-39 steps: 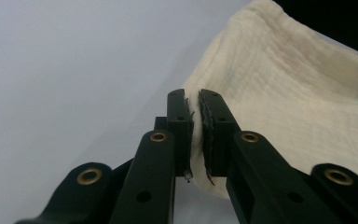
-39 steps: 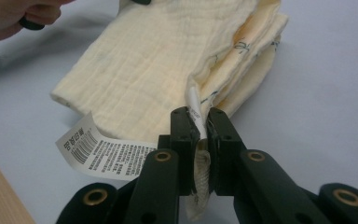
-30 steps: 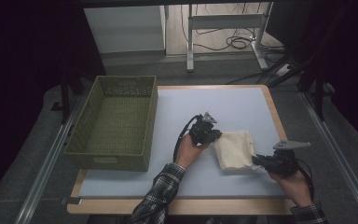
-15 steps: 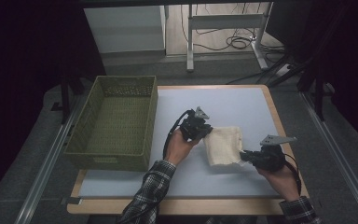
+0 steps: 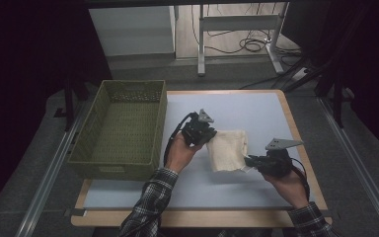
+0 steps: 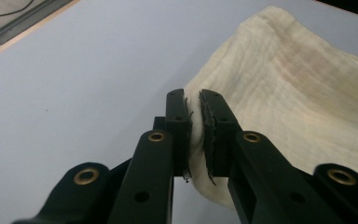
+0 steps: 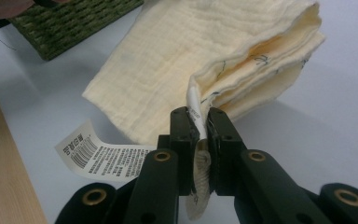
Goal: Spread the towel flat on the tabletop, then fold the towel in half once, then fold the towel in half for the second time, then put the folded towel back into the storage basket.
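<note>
Item: folded cream muslin cloth (image 5: 228, 149), lifted between both grippers over the pale blue table (image 5: 246, 106).
Left hand-held gripper (image 5: 208, 138): clamped on one cloth edge.
Right hand-held gripper (image 5: 249, 161): clamped on the opposite corner.
Done: cloth folded, gripped.
Left: likely placing into the green woven basket (image 5: 94, 148).

My folded cream cloth (image 5: 228, 149) hangs between my tongs above the pale blue mat, layers stacked, soft and crinkled, one edge pinched at each side, its white printed label (image 7: 98, 155) dangling at the corner.
</note>
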A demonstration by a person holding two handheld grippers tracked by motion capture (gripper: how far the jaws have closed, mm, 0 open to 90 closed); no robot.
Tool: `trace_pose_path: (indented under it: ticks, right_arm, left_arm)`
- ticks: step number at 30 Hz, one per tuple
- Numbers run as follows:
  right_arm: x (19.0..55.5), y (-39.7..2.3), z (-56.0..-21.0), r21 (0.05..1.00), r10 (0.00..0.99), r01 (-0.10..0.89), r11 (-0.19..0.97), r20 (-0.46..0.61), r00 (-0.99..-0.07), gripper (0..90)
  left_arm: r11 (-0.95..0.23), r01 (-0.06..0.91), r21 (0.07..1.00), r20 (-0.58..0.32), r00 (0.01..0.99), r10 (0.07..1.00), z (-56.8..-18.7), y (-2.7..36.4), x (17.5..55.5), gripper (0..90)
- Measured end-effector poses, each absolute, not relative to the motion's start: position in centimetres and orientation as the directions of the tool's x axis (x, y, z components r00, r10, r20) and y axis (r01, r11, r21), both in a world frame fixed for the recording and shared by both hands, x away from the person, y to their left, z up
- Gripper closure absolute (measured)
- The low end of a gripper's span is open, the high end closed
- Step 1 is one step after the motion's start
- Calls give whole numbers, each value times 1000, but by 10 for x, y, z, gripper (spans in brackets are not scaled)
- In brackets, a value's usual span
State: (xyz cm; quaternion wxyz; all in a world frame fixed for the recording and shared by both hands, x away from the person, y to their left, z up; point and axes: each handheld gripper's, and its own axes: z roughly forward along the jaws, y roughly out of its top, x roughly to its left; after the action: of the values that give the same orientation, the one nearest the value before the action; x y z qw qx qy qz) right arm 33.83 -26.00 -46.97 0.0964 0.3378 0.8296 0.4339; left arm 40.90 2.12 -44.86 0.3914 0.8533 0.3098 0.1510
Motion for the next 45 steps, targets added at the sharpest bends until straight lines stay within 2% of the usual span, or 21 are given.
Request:
trace_pose_path:
  ticks: [45]
  right_arm:
    - [366,-184,-436,800,568,401,446,93,-817,816]
  left_arm:
    - [-482,403,778,97,681,726,-401,86,413,819]
